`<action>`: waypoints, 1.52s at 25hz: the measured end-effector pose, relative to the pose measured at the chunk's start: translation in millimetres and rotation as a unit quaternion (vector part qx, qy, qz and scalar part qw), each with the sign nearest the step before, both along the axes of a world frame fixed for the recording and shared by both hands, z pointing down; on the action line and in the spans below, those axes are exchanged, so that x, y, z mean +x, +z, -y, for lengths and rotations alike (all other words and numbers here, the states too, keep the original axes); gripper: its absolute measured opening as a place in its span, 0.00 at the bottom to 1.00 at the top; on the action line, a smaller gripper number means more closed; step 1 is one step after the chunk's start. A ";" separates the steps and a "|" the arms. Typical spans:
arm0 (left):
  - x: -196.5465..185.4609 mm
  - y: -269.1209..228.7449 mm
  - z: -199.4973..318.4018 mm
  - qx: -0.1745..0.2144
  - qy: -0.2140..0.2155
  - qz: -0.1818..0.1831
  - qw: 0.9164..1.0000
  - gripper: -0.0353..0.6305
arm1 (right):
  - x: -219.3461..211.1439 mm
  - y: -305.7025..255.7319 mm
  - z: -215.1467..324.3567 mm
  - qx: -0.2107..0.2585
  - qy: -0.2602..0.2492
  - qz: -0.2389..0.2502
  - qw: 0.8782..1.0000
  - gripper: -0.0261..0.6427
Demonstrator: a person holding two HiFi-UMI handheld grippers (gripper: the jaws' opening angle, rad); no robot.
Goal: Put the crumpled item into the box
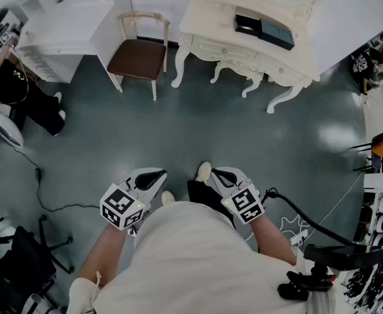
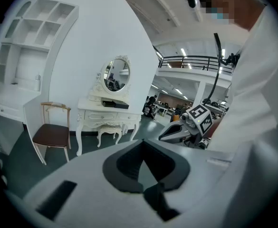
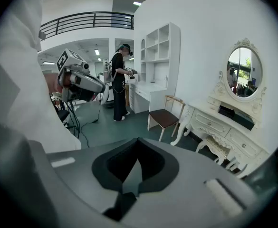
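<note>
No crumpled item shows in any view. A dark flat box (image 1: 264, 30) lies on the white dressing table (image 1: 243, 51) across the floor; it also shows under the mirror as the box (image 2: 114, 103) and the box (image 3: 234, 114). I hold both grippers close to my body, above the floor. The left gripper (image 1: 149, 176) is shut with nothing in it, its jaws meeting in the left gripper view (image 2: 142, 148). The right gripper (image 1: 222, 175) is shut and empty too, seen along its own jaws (image 3: 138, 146). Each gripper sees the other: right gripper (image 2: 192, 123), left gripper (image 3: 77, 80).
A wooden chair with a brown seat (image 1: 139, 56) stands left of the dressing table. White shelving and a desk (image 1: 60, 31) fill the far left corner. A person in black (image 1: 18, 90) stands at the left. A cable (image 1: 47, 195) trails over the grey floor. Racks of gear (image 1: 381, 227) line the right.
</note>
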State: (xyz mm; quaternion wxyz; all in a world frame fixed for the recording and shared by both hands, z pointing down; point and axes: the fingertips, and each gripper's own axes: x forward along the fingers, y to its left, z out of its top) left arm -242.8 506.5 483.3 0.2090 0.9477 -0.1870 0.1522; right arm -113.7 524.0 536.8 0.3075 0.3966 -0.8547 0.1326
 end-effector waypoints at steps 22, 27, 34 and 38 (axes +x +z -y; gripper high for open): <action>142.5 -29.4 115.9 0.020 0.019 0.021 0.999 0.06 | 118.1 -18.3 138.5 0.030 -0.012 0.013 0.999 0.05; 189.5 -31.0 158.9 0.023 0.011 0.016 1.000 0.06 | 168.3 -17.0 186.0 0.035 -0.011 0.018 0.999 0.09; 220.8 -22.7 207.6 0.021 0.017 0.024 0.999 0.06 | 198.0 -1.2 235.5 0.028 -0.005 0.016 0.999 0.10; 222.4 -15.4 256.2 0.018 0.028 0.020 0.999 0.06 | 202.6 6.0 285.1 0.029 -0.001 0.000 1.000 0.11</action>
